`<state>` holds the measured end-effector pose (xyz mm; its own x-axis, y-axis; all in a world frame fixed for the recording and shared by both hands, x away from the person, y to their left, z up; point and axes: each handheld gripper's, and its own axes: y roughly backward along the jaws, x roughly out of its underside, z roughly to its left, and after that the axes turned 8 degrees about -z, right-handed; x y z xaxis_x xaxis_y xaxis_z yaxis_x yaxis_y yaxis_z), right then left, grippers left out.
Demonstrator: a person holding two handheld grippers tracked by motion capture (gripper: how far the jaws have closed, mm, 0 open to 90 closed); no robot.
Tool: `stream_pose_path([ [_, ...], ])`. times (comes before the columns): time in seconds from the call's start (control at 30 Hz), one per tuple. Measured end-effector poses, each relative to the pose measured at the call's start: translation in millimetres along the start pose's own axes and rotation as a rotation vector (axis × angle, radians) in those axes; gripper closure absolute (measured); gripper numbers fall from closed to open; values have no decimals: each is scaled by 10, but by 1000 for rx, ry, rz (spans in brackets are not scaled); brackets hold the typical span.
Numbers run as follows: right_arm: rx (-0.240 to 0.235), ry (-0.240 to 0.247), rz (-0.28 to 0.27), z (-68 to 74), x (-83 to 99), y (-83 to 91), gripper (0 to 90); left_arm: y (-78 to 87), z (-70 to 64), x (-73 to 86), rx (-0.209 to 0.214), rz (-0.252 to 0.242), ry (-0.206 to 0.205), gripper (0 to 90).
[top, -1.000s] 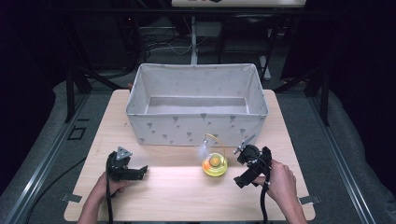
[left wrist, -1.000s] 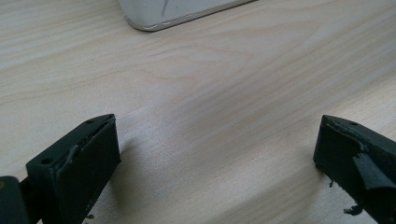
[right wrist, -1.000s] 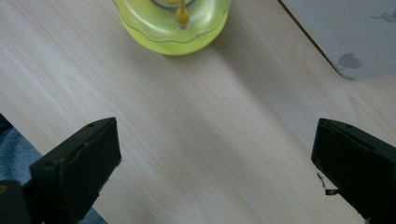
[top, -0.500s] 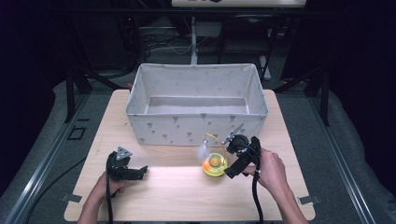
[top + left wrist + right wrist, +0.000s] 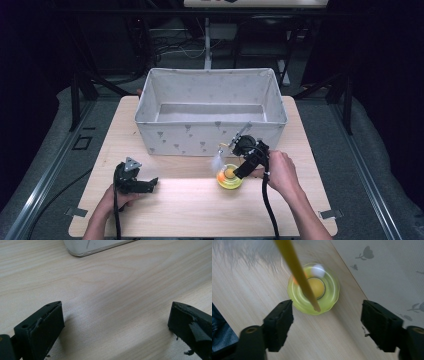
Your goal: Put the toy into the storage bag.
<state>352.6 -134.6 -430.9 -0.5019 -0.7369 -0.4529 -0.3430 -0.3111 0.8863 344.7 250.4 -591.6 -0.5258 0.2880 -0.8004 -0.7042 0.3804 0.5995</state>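
Observation:
A yellow-green round toy (image 5: 229,177) with an orange ball in its middle stands on the wooden table (image 5: 190,210), just in front of the fabric box. A yellow stick (image 5: 297,272) rises from the toy and ends in a white feather (image 5: 217,160). My right gripper (image 5: 242,168) hovers over the toy's right side, open; in the right gripper view (image 5: 327,308) its jaws stand wide on either side of the toy (image 5: 314,290), not touching it. My left gripper (image 5: 145,184) rests open on the table at the front left, with bare wood between its jaws (image 5: 116,315).
A grey-white fabric box (image 5: 165,137) with small printed motifs stands open at the back middle of the table; its front wall lies close behind the toy. A corner of the box (image 5: 82,251) shows ahead of the left gripper.
My right gripper has moved left and slightly forward, from the table's right side to just over the toy. The left gripper has stayed put.

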Motion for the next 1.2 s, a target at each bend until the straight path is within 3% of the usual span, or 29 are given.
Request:
stream_pose_path([
  [0.3, 19, 49, 47, 22, -111, 23, 579, 0, 0, 0, 0, 0, 0, 3],
  [0.73, 5, 76, 53, 54, -157, 41, 868, -1, -1, 0, -2, -1, 0, 3],
  [1.2, 4, 84, 28, 115, -209, 47, 884, -1, -1, 0, -2, -1, 0, 3],
])
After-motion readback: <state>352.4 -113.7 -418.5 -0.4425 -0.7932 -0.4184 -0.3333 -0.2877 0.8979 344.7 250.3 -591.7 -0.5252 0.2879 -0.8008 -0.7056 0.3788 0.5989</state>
